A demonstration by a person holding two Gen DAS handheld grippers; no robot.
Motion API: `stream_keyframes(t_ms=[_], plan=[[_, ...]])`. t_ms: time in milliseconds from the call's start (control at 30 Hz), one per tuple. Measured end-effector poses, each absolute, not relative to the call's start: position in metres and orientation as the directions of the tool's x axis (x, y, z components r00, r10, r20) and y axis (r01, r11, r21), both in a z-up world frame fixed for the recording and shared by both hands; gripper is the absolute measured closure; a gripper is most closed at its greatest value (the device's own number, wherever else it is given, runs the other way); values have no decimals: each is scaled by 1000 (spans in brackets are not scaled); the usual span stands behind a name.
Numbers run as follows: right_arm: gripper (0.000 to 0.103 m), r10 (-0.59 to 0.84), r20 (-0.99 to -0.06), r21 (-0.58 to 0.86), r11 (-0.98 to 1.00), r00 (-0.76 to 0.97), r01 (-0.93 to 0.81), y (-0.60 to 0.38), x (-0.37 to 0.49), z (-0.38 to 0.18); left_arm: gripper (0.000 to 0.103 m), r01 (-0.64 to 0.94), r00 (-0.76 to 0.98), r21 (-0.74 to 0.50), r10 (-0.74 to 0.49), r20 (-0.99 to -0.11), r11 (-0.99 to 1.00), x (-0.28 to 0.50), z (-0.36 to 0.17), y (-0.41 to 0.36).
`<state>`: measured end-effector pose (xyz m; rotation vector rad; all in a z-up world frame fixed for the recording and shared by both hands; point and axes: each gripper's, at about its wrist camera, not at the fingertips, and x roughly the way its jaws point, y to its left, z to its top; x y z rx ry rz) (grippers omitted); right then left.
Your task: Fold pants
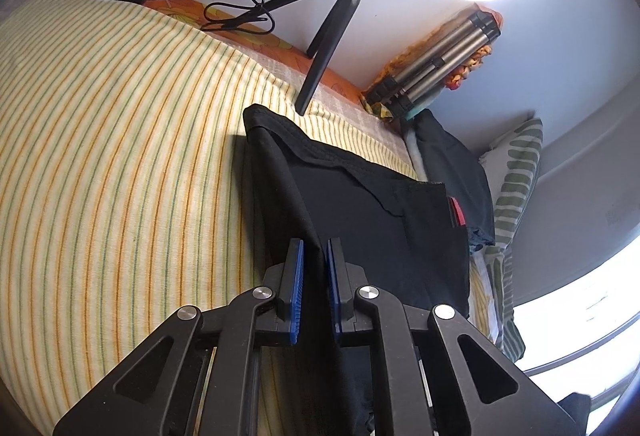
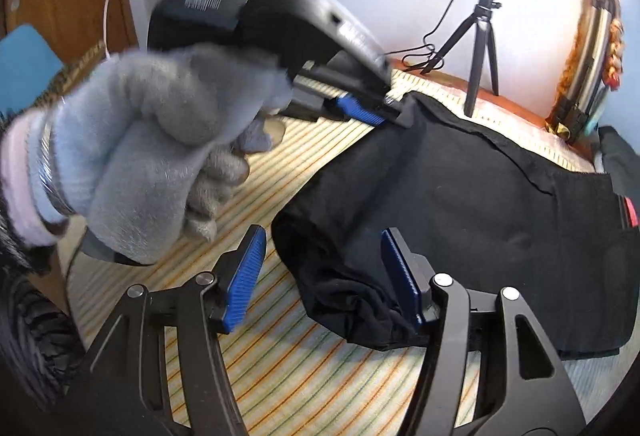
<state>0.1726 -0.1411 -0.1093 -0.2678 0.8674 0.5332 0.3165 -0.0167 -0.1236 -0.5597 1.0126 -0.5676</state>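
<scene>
Pinching the black pants (image 1: pixel 384 220) in our left gripper (image 1: pixel 314 256) on the bed (image 1: pixel 120 155), with our right gripper (image 2: pixel 324 272) spread open around bunched cloth, we judge a fold underway, needing a fresh grip.

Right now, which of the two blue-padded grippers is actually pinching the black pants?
The left gripper: its pads are shut on a fold of the black pants. The right gripper stands open, the cloth loose between its pads.

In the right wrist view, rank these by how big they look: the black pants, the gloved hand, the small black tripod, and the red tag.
1. black pants
2. gloved hand, though it sits very near the camera, which inflates it
3. small black tripod
4. red tag, cut off at the frame edge
</scene>
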Motion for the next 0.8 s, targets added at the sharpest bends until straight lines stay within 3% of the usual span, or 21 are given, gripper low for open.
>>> stream_keyframes(t_ms=[133, 167, 200, 267, 367, 433, 500, 800], plan=[[41, 254, -789, -94, 851, 560, -517, -129, 175, -121, 93, 175, 411, -675, -676, -611, 717, 318, -123, -18], [48, 233, -792, -102, 861, 564, -499, -129, 178, -123, 93, 179, 411, -673, -676, -612, 718, 318, -122, -19], [65, 221, -798, -96, 872, 561, -480, -131, 182, -124, 93, 183, 411, -669, -675, -613, 720, 318, -121, -20], [84, 209, -807, -78, 889, 552, -451, -137, 190, -124, 93, 204, 412, -647, -664, -624, 735, 317, -117, -23], [93, 239, -797, -29, 902, 555, -430, -149, 194, -115, 93, 245, 435, -578, -621, -652, 778, 313, -103, -27], [94, 258, -789, -5, 905, 558, -426, -155, 194, -107, 92, 276, 453, -535, -599, -660, 798, 310, -89, -28], [95, 278, -786, 34, 911, 553, -410, -165, 196, -102, 65, 304, 485, -524, -603, -633, 795, 303, -71, -24], [96, 355, -730, 227, 932, 583, -283, -234, 209, -66, 64, 372, 533, -471, -599, -598, 800, 283, -53, -27]])
